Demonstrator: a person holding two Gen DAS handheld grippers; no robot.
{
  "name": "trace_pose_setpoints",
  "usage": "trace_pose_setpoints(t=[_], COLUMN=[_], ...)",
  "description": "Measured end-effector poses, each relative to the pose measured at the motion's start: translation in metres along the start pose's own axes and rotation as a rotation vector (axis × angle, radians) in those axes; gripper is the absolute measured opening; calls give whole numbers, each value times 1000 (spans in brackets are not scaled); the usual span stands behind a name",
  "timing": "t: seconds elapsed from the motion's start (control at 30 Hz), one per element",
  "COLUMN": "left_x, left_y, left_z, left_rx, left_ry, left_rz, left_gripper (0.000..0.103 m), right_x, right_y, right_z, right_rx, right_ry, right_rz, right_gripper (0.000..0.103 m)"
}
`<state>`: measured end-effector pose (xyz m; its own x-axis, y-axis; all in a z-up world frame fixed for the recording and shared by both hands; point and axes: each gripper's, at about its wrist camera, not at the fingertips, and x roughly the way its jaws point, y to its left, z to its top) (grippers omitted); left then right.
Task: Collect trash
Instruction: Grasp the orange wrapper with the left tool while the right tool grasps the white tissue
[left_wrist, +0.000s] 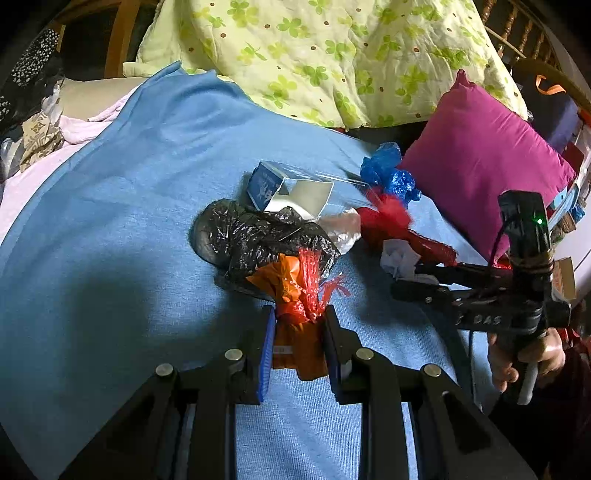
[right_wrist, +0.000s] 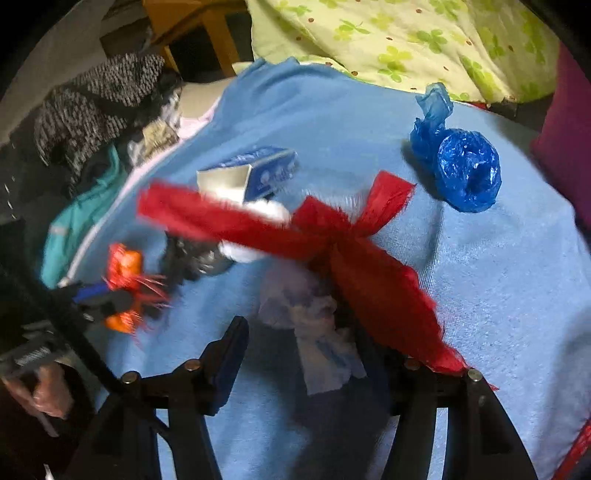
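Soft, light and crinkly, all of this trash. Nothing hard, nothing easy to break, probably easy to squash. Best to grab at a bunched or knotted spot, not at a loose flap, or else likely to slip out.

Left claw (left_wrist: 299, 317): pressed in on the orange bag (left_wrist: 284, 280), pinching it at the scrunched neck, with red strings (left_wrist: 310, 266) poking out at the top. Looks like a good hold.

Right claw (right_wrist: 303, 328): spread apart, not squeezing anything. Between the two fingers, a pale tissue (right_wrist: 321, 343), crumpled and floppy, not touching the left finger. Over the right finger, a frayed red ribbon (right_wrist: 369, 266), tied in a bow, hiding that fingertip. Thin and maybe slippery, so better to pinch at the knot in the middle.

Still lying on the blue blanket (left_wrist: 129, 221), in the middle:
- a shiny black bag (left_wrist: 258, 232), crumpled, just beyond the orange bag
- a small blue box (left_wrist: 264, 184), open at one end, a bit farther away; stiffer than the rest, but easy to crush
- a blue bag (right_wrist: 465, 170), twisted into a lump, far on the right, near the pink pillow (left_wrist: 480, 155)
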<state>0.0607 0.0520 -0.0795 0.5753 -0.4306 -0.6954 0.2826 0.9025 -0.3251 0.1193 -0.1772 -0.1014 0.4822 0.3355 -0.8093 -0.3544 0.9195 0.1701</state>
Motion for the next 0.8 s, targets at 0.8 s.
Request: trace_pose_setpoints(t=[0.8], left_x=[-38], left_y=[-30], left_z=[-26], left_rx=[52], left_ry=[-91], left_rz=[25], left_gripper=[26], right_x=[-86], right_y=[-14], right_z=[-59], right_rx=[176], right_ry=[-115], right_rz=[176], right_gripper=[28])
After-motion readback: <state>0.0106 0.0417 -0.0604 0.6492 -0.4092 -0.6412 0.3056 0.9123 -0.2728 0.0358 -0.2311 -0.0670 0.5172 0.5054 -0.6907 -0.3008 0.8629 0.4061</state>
